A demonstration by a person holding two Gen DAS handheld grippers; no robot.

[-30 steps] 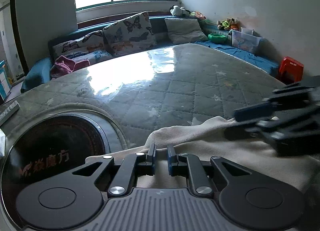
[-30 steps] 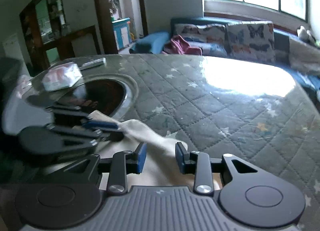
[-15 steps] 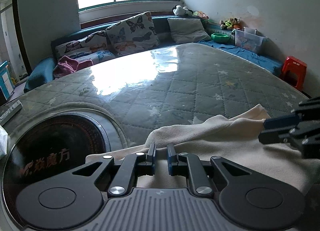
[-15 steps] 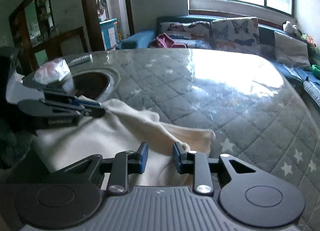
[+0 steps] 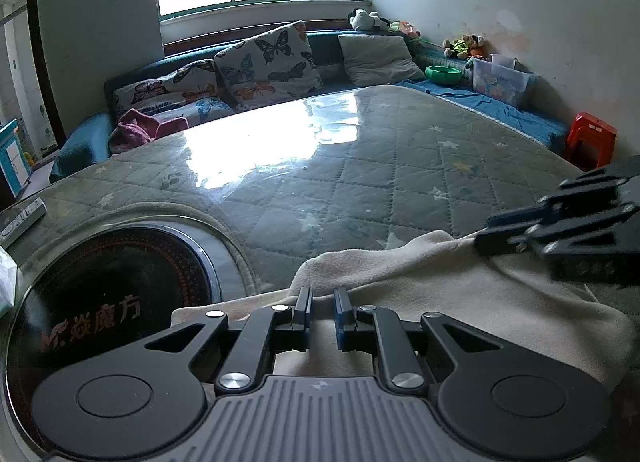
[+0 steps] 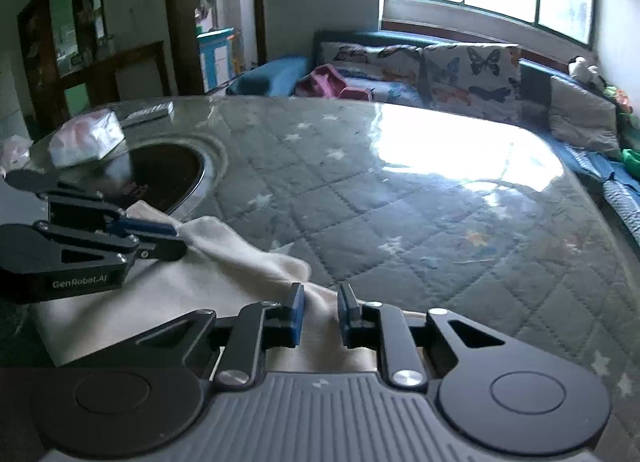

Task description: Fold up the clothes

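A cream garment (image 5: pixel 420 286) lies bunched on the quilted grey-green table cover (image 5: pixel 360 182). My left gripper (image 5: pixel 321 296) is shut on its near edge; in the right wrist view its fingertips (image 6: pixel 172 236) pinch that edge at the left. My right gripper (image 6: pixel 321 296) has a fold of the cream garment (image 6: pixel 224 262) between its blue pads, and its jaws are closing on it. In the left wrist view the right gripper (image 5: pixel 486 234) comes in from the right, its tips at the cloth's far edge.
A round black cooktop (image 5: pixel 108 294) is set into the table by the left gripper. Beyond the cooktop (image 6: pixel 160 174) lie a tissue pack (image 6: pixel 86 138) and a remote (image 6: pixel 146 112). A sofa with butterfly cushions (image 5: pixel 268 62) runs behind the table. A red stool (image 5: pixel 590 138) stands at the right.
The right gripper's fingers have drawn closer together around the cloth fold, and it has moved a little away from the left gripper. The left gripper has kept still.
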